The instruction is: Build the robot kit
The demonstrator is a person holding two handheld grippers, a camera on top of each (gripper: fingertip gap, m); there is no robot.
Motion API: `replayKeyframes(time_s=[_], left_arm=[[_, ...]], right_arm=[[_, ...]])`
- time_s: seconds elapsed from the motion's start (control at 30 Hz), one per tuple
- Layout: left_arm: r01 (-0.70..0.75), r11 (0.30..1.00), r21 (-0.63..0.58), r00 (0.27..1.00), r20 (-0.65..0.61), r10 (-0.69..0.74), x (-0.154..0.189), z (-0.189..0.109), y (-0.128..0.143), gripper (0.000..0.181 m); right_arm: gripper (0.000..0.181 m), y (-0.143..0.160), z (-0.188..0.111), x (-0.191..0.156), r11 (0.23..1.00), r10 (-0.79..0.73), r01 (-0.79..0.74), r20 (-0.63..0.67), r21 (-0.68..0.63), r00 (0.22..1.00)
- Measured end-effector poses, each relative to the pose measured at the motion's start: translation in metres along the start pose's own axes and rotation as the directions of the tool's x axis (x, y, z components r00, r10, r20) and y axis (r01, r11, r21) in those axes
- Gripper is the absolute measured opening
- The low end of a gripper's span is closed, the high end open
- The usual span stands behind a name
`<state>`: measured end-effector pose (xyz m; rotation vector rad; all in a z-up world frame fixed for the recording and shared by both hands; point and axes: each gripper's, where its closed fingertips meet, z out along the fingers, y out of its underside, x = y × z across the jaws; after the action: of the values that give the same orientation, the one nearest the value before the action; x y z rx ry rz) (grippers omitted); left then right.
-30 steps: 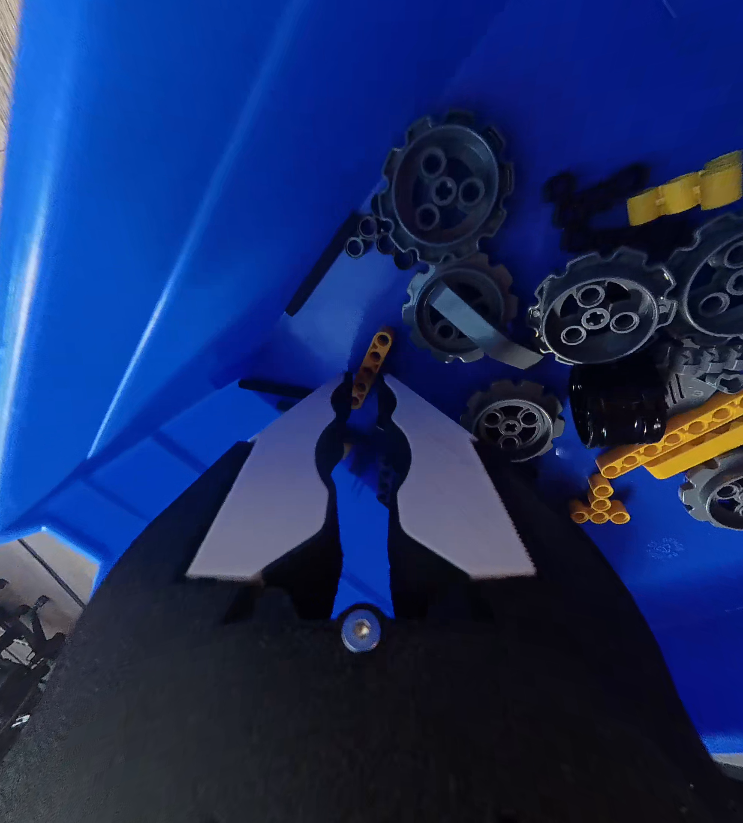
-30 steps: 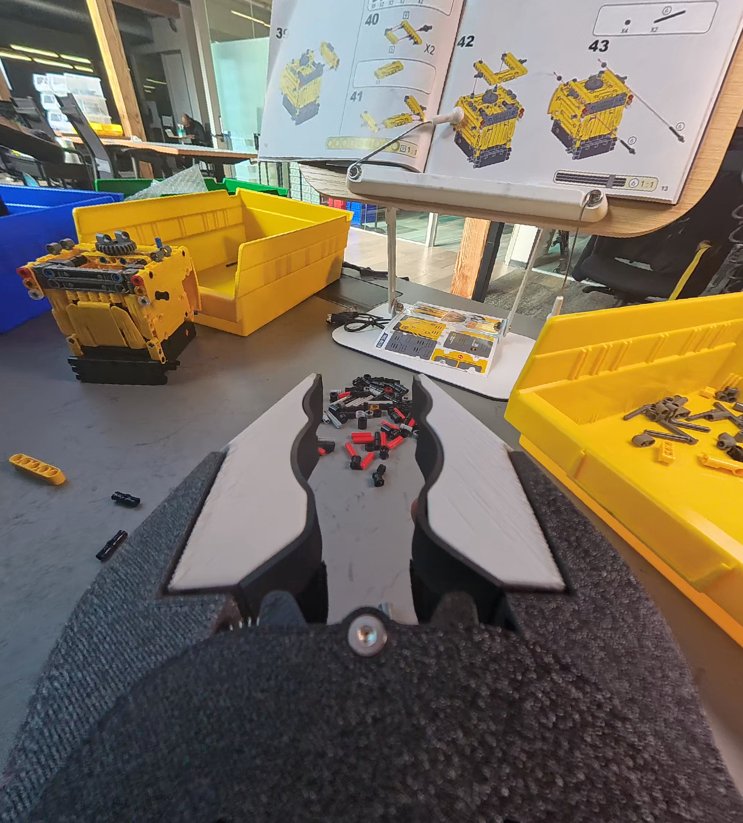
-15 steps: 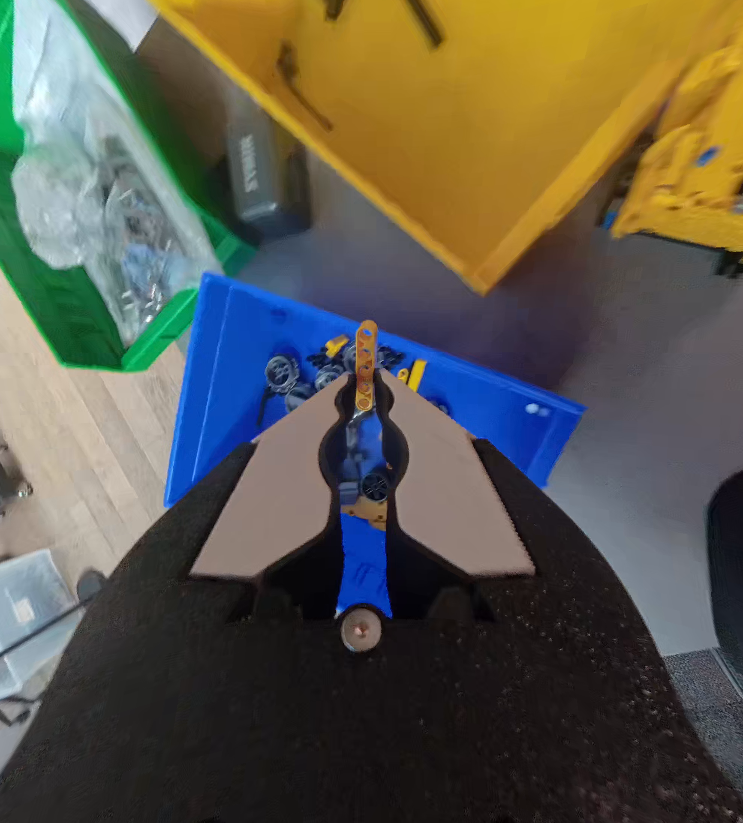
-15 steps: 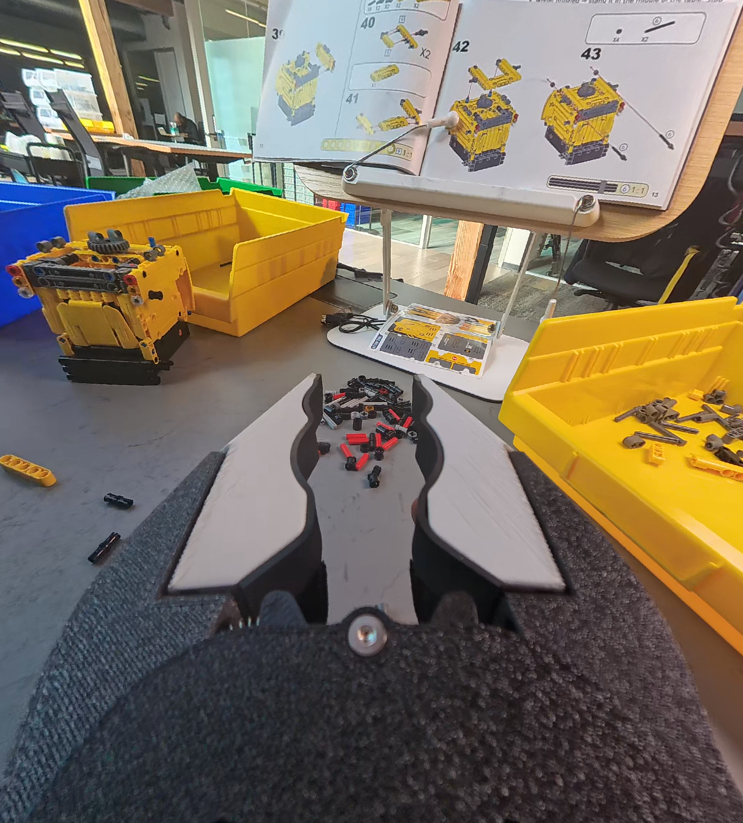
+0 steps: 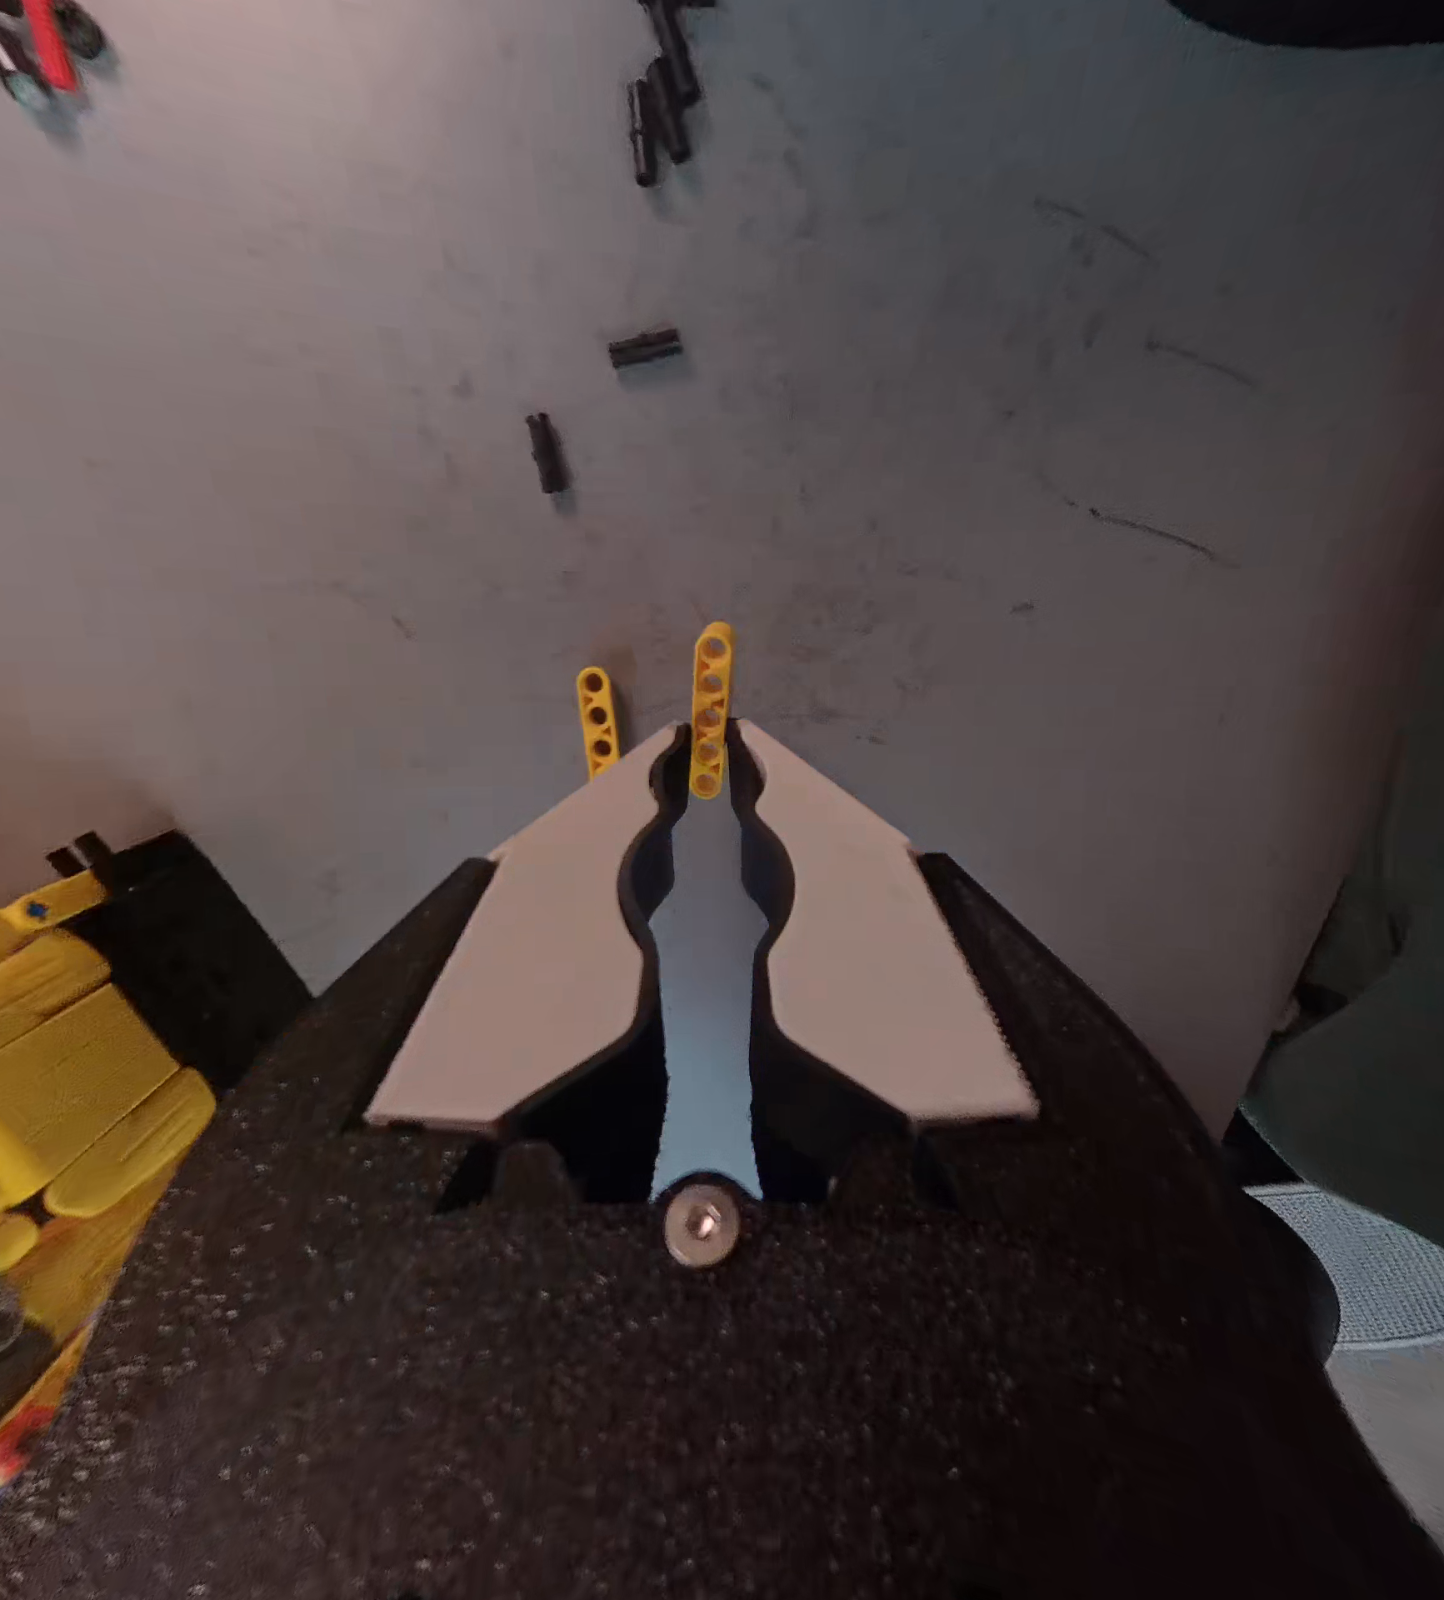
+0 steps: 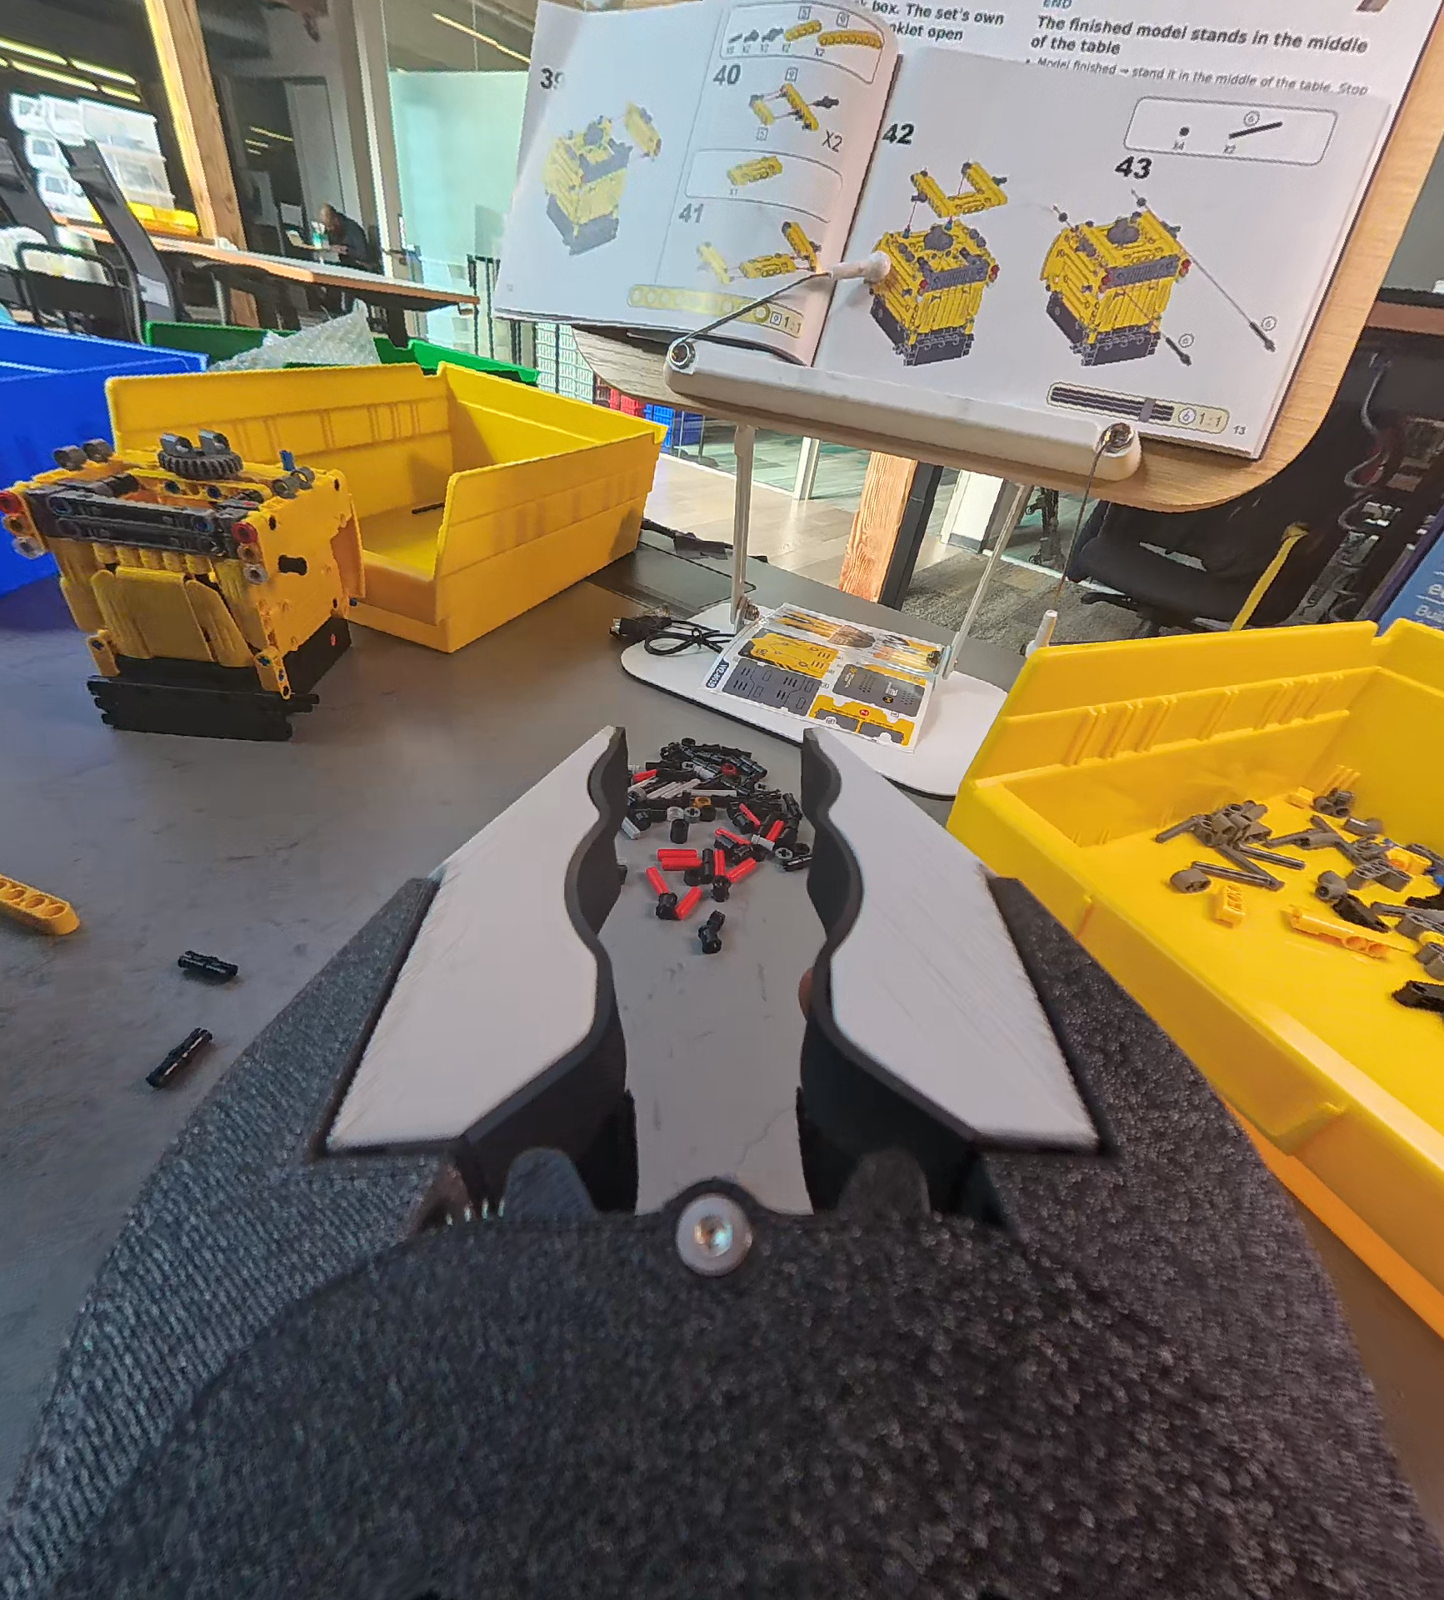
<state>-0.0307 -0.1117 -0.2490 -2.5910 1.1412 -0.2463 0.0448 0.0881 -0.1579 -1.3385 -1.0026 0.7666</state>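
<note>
Left gripper (image 5: 708, 736) was clamped at its very tips on a yellow beam (image 5: 711, 706), most of the beam sticking out past the tips toward 12 o'clock, over the grey counter (image 5: 960, 390). A second beam (image 5: 598, 720) lay on the counter just at 10 o'clock of the tips, its near end hidden behind the left finger. Two black pins (image 5: 547, 452) lay apart farther up, toward 11 and 12 o'clock. Corner of the yellow model (image 5: 34, 1074) sat at 8 o'clock.

Right gripper (image 6: 708, 753) stood wide open and empty, low over the counter, aimed at the pile of red and black pins (image 6: 714, 831); parts bin (image 6: 1220, 1082) at 3 o'clock, model at 10 o'clock.

Handling notes, as judgement: your grip was shallow, only the last holes caught. You needed steady squeeze and no twisting, or the beam could pivot out. Lowering it flat, clear of the second beam, would have avoided knocking that one.

Against a second earlier: your left gripper had been inside a blue bin among gears, closing on the beam; half a second earlier it was above that bin, beam already held. Your right gripper had barely shifted.
</note>
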Motion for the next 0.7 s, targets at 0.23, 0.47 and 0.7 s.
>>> replayKeyframes(time_s=[0.23, 0.47, 0.7], left_arm=[[-0.013, 0.999, -0.031, 1.0, 0.015, 0.014, 0.005, 0.019, 0.007, 0.007], [0.005, 1.0, -0.005, 0.994, 0.105, -0.004, -0.008, 0.017, 0.011, 0.014], [0.053, 0.976, 0.213, 0.986, 0.144, -0.085, -0.019, -0.013, -0.007, 0.022]], right_arm=[[0.04, 0.003, 0.002, -0.001, 1.0, 0.0, 0.0, 0.007, -0.01, 1.0], [0.039, 0.004, 0.002, -0.001, 1.0, 0.003, -0.003, 0.007, -0.011, 1.0], [0.039, 0.004, 0.002, -0.002, 1.0, 0.005, -0.005, 0.009, -0.012, 1.0]])
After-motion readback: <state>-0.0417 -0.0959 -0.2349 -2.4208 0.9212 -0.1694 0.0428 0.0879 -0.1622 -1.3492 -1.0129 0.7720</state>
